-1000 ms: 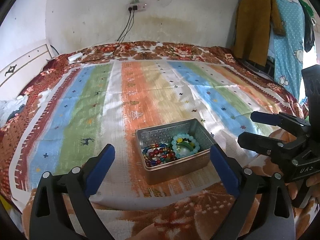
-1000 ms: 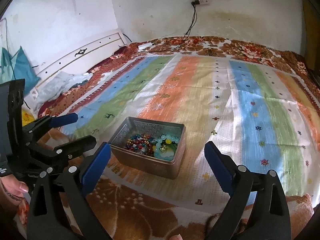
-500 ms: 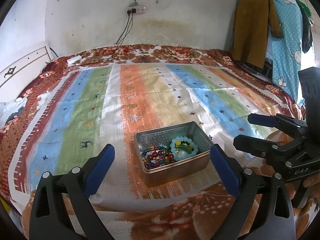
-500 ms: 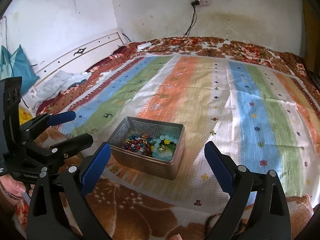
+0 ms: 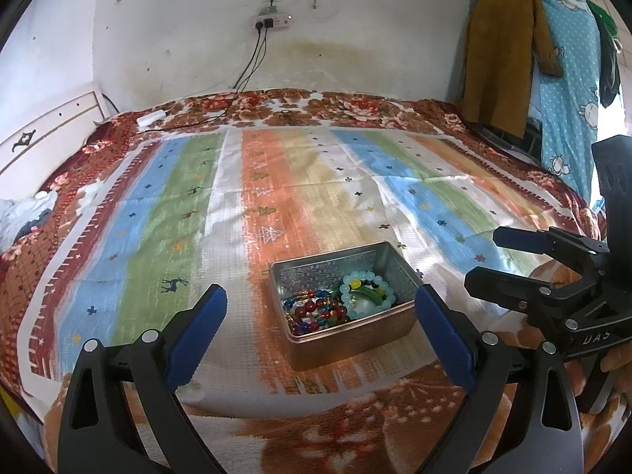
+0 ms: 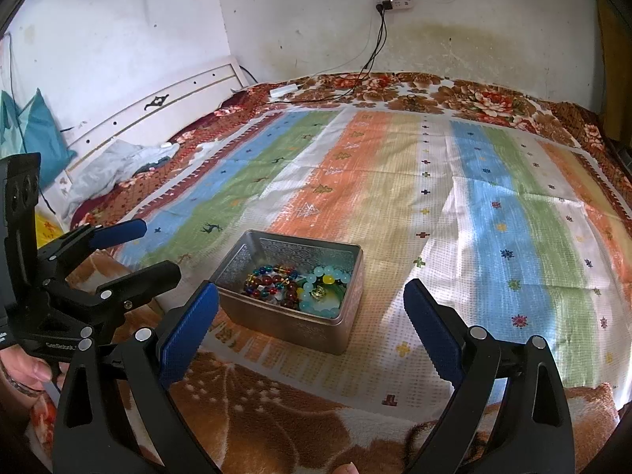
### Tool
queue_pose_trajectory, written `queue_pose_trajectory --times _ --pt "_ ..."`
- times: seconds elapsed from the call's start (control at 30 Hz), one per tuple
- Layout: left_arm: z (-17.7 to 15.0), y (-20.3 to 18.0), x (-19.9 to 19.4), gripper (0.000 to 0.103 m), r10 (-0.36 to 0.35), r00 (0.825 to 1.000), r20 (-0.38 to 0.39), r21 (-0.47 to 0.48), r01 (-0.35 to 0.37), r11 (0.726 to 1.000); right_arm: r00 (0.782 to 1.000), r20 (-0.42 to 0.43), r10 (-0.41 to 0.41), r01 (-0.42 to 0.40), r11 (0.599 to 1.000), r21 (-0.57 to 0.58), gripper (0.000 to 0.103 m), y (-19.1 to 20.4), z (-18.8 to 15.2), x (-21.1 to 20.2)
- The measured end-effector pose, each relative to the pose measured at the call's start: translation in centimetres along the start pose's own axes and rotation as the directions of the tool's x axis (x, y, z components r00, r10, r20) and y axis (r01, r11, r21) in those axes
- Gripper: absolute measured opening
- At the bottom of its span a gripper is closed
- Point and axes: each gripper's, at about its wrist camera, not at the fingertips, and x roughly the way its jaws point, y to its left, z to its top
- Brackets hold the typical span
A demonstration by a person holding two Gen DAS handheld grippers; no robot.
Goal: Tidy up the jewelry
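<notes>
A silver metal tin (image 5: 347, 337) sits on the striped cloth near the bed's front edge. Inside lie a pale blue-green bead bracelet (image 5: 368, 288) and a heap of red and multicoloured beads (image 5: 314, 312). My left gripper (image 5: 320, 296) is open, hovering short of the tin, with nothing between its blue pads. My right gripper (image 5: 488, 258) stands to the right of the tin, also open. In the right wrist view the tin (image 6: 292, 326) lies just ahead of the open right gripper (image 6: 310, 291). The left gripper (image 6: 156, 251) is at its left, held by a hand.
A striped cloth (image 5: 300, 197) covers a floral blanket (image 5: 355, 430) on the bed. A white headboard (image 6: 166, 114) runs along the left. Cables hang from a wall power strip (image 5: 272, 21) onto the bed. Clothes (image 5: 505, 51) hang at the far right.
Both views have shifted only slightly; the tin sits a little lower in the left wrist view. Both grippers have stayed open and the jewelry has not moved.
</notes>
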Motion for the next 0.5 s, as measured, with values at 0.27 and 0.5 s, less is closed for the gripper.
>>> queue_pose_trajectory --times 0.27,0.5 --pt "0.01 0.11 0.24 0.094 0.003 1.0 -0.014 -0.002 -0.003 1.0 1.0 -0.001 0.0 0.0 1.0 0.0 0.095 0.12 -0.05 -0.03" --pt "-0.05 0.35 0.34 0.094 0.005 1.0 -0.024 -0.003 -0.005 1.0 1.0 0.0 0.0 0.0 1.0 -0.001 0.095 0.12 -0.05 -0.04"
